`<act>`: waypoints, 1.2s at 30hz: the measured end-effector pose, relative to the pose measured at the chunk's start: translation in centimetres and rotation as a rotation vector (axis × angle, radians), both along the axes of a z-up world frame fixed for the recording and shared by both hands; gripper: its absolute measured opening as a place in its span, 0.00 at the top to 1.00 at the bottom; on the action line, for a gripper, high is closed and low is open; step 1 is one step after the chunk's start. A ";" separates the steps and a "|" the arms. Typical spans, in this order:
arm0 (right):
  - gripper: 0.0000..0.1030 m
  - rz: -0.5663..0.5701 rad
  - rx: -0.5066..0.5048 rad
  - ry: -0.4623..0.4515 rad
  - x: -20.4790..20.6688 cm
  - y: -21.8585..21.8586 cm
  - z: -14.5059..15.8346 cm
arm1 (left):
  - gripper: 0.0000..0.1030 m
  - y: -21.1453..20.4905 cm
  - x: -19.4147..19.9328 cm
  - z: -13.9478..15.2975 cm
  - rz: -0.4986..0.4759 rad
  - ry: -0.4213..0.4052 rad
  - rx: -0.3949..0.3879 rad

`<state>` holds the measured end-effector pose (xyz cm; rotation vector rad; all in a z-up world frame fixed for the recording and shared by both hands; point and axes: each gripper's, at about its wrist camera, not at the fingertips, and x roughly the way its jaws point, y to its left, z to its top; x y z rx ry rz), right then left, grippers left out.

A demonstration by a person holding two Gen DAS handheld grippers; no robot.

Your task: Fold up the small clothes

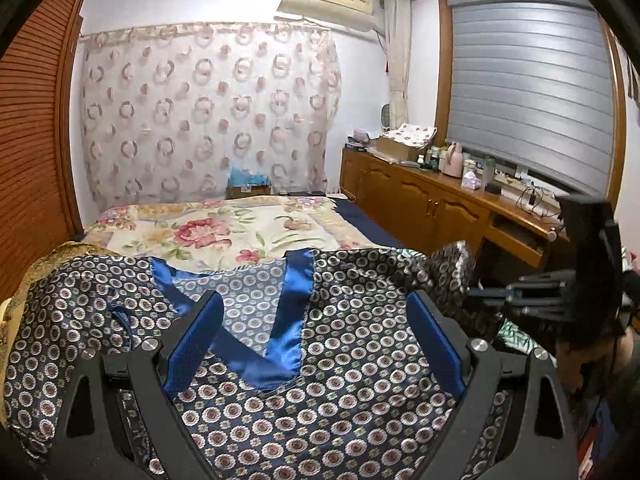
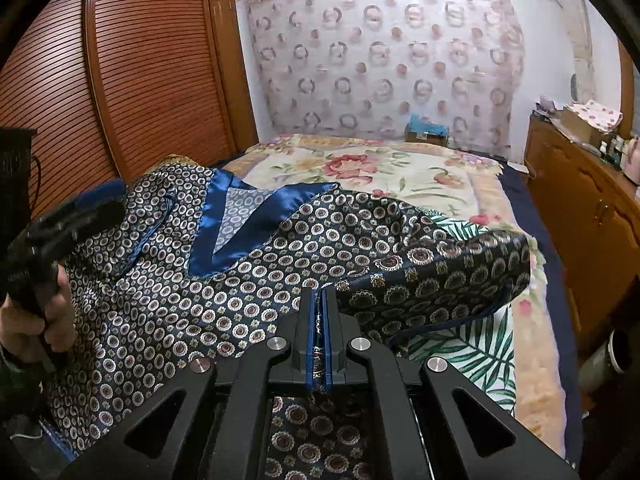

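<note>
A dark blue satin shirt point(image 1: 352, 356) with round medallion print and a shiny blue V collar point(image 1: 294, 320) lies front up on the bed. My left gripper point(image 1: 316, 312) hovers over its chest, jaws wide open and empty. My right gripper point(image 2: 320, 300) is shut on a fold of the shirt point(image 2: 248, 288) near its right sleeve point(image 2: 452, 264), which is lifted and draped over. The left gripper point(image 2: 68, 216) shows at the left edge of the right wrist view, held by a hand.
The bed has a floral quilt point(image 1: 224, 228). A leaf-print cloth point(image 2: 476, 344) lies under the sleeve. A slatted wooden wardrobe point(image 2: 132, 80) stands left, a wooden sideboard point(image 1: 440, 196) with bottles right. A black tripod point(image 1: 576, 292) stands at the right.
</note>
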<state>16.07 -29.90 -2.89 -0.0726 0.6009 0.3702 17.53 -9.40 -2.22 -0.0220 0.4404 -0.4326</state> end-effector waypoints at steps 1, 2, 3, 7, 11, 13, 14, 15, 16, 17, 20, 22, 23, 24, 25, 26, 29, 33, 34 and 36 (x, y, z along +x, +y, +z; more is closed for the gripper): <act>0.97 -0.008 -0.006 0.000 0.4 0.0 -0.1 | 0.10 -0.2 0.5 0.0 -0.014 0.022 -0.003; 0.95 -0.017 -0.008 0.000 0.4 -0.2 -0.2 | 0.10 -0.4 0.9 -0.1 -0.026 0.045 -0.004; 0.94 -0.019 -0.003 0.000 0.3 -0.5 -0.1 | 0.10 -0.6 1.2 -0.2 -0.033 0.059 -0.006; 0.83 -0.035 0.033 -0.034 -0.4 -2.2 1.5 | 0.10 -1.4 1.7 -1.0 -0.058 0.111 -0.008; 0.59 -0.091 0.046 -0.079 -1.2 -3.4 2.1 | 0.10 -2.0 1.1 -1.5 -0.084 0.119 0.005; 0.53 -0.141 0.016 -0.072 -0.7 -4.5 1.3 | 0.10 -2.1 0.9 -1.5 -0.102 0.116 0.006; 0.53 -0.177 0.001 -0.057 -0.2 -5.2 0.6 | 0.10 -2.0 0.7 -1.4 -0.109 0.118 0.005; 0.52 -0.197 -0.006 -0.041 0.2 -5.6 0.0 | 0.10 -2.1 0.6 -1.4 -0.122 0.122 0.001; 0.52 -0.220 -0.014 -0.021 0.9 -5.9 -0.8 | 0.10 -2.3 0.4 -1.4 -0.134 0.125 -0.004; 0.52 -0.241 -0.023 0.002 1.4 -6.4 -1.7 | 0.10 -2.3 0.3 -1.3 -0.145 0.129 -0.008; 0.52 -0.265 -0.043 0.072 3.4 -7.1 -4.1 | 0.10 -2.5 0.0 -1.2 -0.154 0.136 -0.006; 0.52 -0.276 -0.018 0.131 5.1 -7.3 -5.8 | 0.10 -2.5 0.0 -1.1 -0.159 0.139 -0.003; 0.52 -0.278 -0.009 0.148 5.9 -7.5 -6.1 | 0.10 -2.6 -0.1 -1.1 -0.160 0.141 -0.001; 0.52 -0.282 -0.010 0.158 6.5 -7.5 -6.4 | 0.10 -2.6 -0.1 -1.1 -0.160 0.144 0.000; 0.52 -0.289 -0.017 0.166 7.1 -7.3 -6.9 | 0.10 -2.5 -0.1 -1.2 -0.161 0.147 0.005; 0.52 -0.297 -0.024 0.179 7.9 -7.2 -7.3 | 0.10 -2.5 -0.1 -1.3 -0.160 0.149 0.009; 0.52 -0.314 -0.007 0.217 9.7 -8.0 -7.4 | 0.10 -2.3 -0.1 -1.7 -0.155 0.158 0.025; 0.66 -0.311 -0.053 0.212 10.5 -7.7 -6.3 | 0.10 -1.9 -0.3 -2.3 -0.151 0.165 0.037; 0.75 -0.322 -0.102 0.198 10.5 -7.2 -6.3 | 0.10 -1.7 -0.3 -2.4 -0.151 0.167 0.035; 0.93 -0.294 -0.125 0.188 10.9 -7.3 -5.5 | 0.10 -1.4 -0.2 -2.5 -0.147 0.173 0.026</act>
